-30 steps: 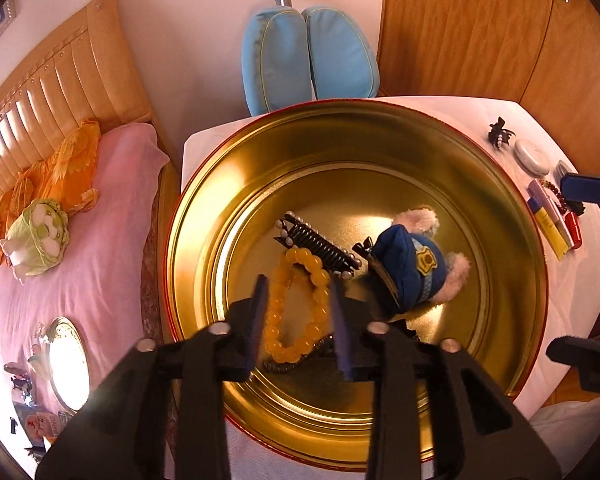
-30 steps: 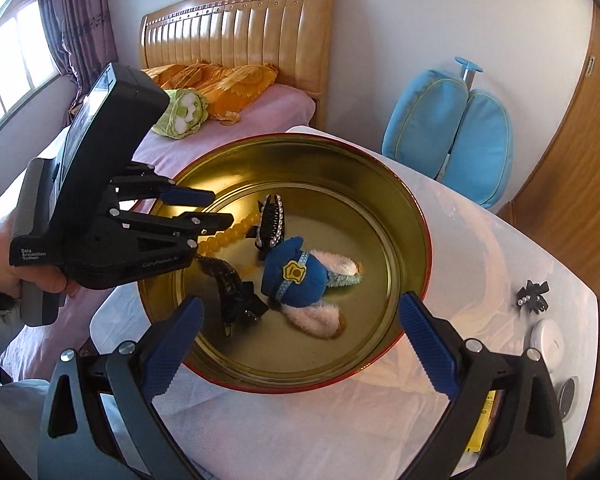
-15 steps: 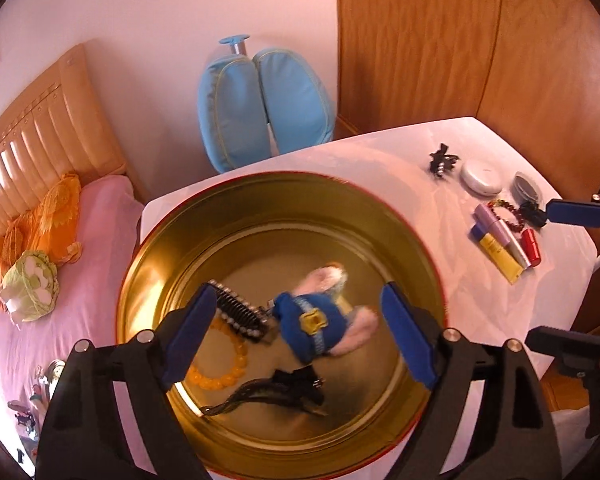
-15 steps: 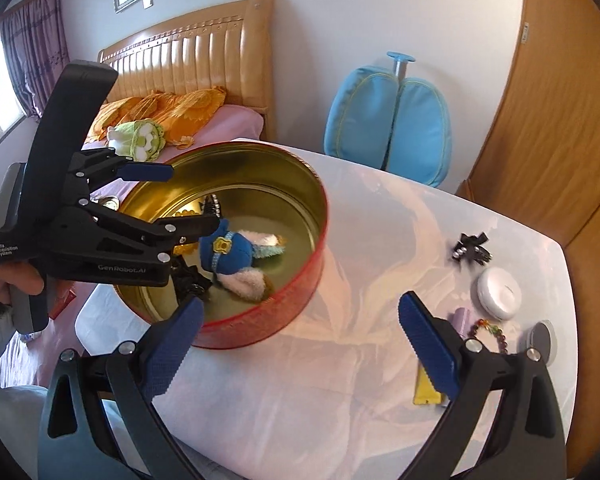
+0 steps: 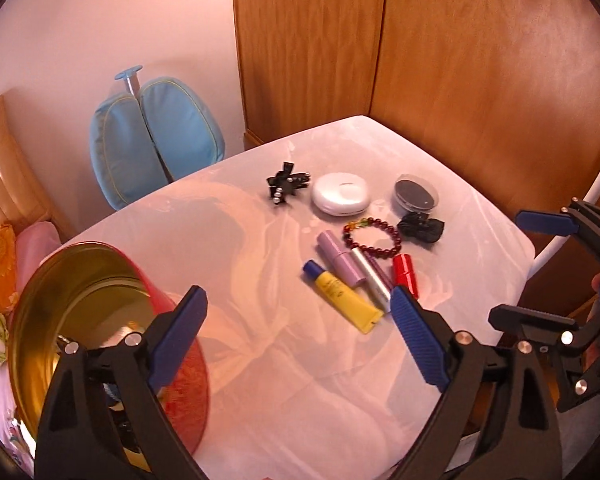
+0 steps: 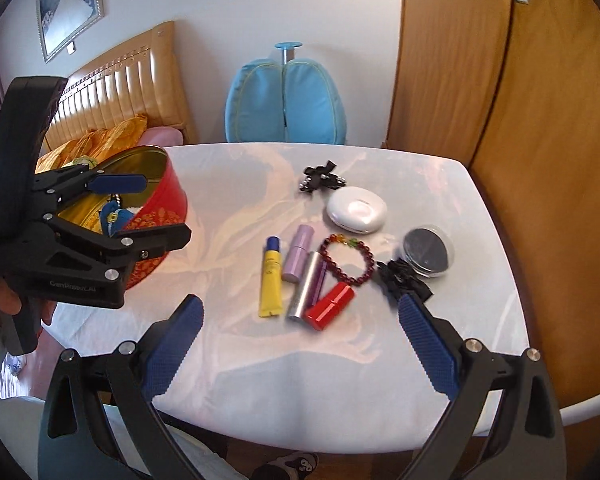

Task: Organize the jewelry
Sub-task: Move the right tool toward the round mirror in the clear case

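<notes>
A round red tin with a gold inside (image 5: 80, 300) (image 6: 168, 200) stands at the table's left edge; a blue plush toy (image 6: 114, 216) shows inside it. On the white table lie a dark red bead bracelet (image 5: 370, 236) (image 6: 348, 258), a black hair clip (image 5: 286, 184) (image 6: 320, 178), another black clip (image 5: 420, 230) (image 6: 400, 278), tubes and lipsticks (image 5: 352, 280) (image 6: 300, 276). My left gripper (image 5: 296, 336) (image 6: 148, 208) is open and empty, beside the tin. My right gripper (image 6: 300, 344) (image 5: 540, 268) is open and empty, above the table's near edge.
A white round compact (image 5: 340, 198) (image 6: 356, 210) and a clear-lidded black case (image 5: 416, 194) (image 6: 428, 252) lie at the table's far right. A blue chair (image 6: 286, 104) stands behind the table, wooden wardrobe doors (image 6: 540, 120) to the right, a bed (image 6: 112, 92) to the left.
My left gripper opened, releasing the yellow bead bracelet into the tin, then rose and swung right toward the table items. My right gripper also swung right, away from the tin.
</notes>
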`<state>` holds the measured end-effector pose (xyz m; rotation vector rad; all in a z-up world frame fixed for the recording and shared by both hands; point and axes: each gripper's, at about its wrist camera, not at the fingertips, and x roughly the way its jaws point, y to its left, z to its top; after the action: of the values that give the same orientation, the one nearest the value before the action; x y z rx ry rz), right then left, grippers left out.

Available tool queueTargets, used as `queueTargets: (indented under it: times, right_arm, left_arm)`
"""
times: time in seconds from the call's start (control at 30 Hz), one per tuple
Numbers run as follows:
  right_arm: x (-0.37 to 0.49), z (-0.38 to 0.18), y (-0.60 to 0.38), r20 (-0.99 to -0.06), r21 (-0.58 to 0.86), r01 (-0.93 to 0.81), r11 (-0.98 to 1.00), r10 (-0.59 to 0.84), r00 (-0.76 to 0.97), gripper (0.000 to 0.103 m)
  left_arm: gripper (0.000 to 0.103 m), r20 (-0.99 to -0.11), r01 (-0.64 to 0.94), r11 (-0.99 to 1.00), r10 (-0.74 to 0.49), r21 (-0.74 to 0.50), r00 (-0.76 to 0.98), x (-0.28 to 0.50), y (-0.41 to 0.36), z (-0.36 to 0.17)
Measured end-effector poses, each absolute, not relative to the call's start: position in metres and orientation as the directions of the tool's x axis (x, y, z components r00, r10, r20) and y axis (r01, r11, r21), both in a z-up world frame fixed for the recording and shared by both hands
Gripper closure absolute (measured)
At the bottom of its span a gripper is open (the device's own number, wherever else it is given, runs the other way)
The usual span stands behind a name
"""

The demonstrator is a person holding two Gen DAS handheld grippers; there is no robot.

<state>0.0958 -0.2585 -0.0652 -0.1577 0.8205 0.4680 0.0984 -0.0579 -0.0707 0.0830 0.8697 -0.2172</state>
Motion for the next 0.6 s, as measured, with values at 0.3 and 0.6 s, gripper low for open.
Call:
queueTargets:
  times: [0.3, 0.6]
  right_arm:
    - [0.122, -0.090, -0.309, -0.770, 0.092, -0.387, 0.917, 0.312, 0.556, 0.004]
    - [0.205, -0.123, -0.321, -0.814, 0.071, -0.298, 0.952, 0.228, 0.534, 0.004]
  left_arm:
    - [0.007, -0.818, 0.285, 0.959, -0.167, -0.004, 0.551, 0.118, -0.104, -0.092]
    - [0.007, -0.838, 0.348, 0.937, -0.159, 0.039, 0.522, 0.194, -0.118, -0.118]
